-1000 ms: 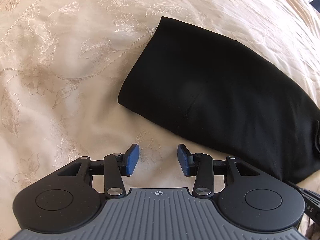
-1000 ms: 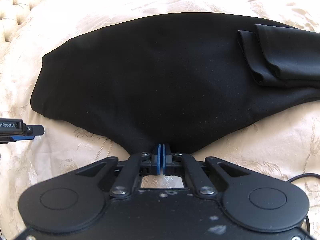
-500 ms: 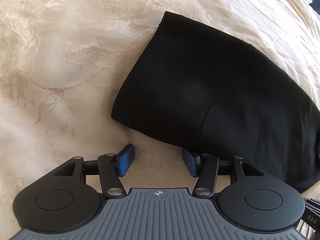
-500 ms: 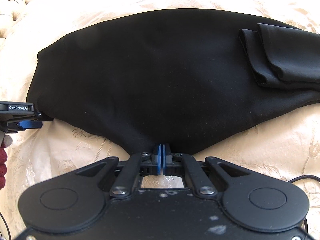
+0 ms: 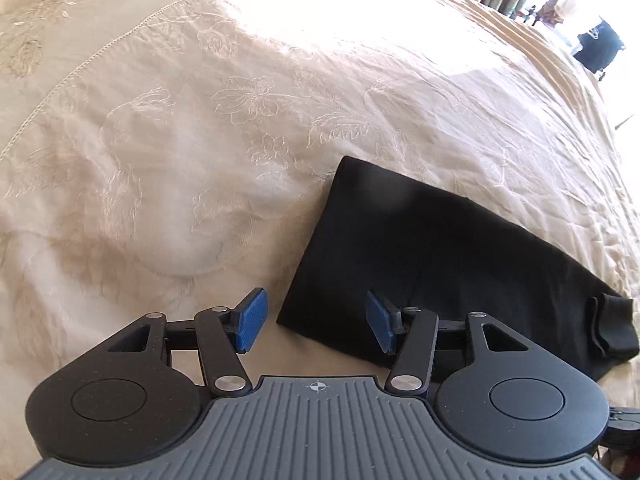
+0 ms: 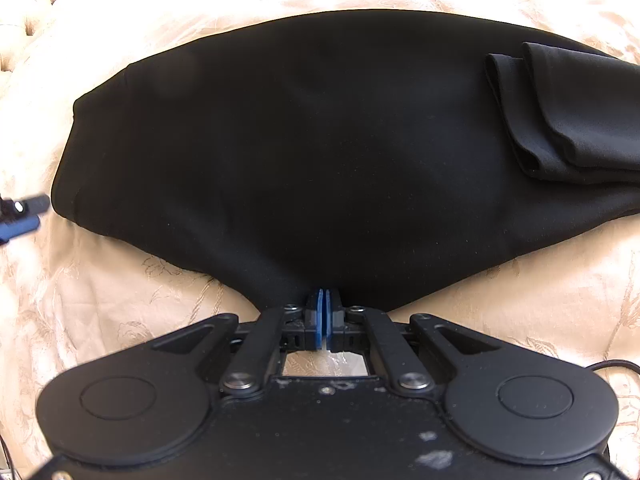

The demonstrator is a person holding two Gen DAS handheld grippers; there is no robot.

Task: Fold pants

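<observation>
On the cream embroidered bedspread (image 5: 168,152), the left gripper (image 5: 316,322) hovers with its blue pads spread wide and empty around the near left corner of the folded black fabric pants (image 6: 304,152), whose right end is cut off, while the right gripper (image 6: 322,312) pinches their near edge.

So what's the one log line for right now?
left gripper: open, at pants corner | right gripper: shut on pants near edge | pants: flat on bedspread
</observation>
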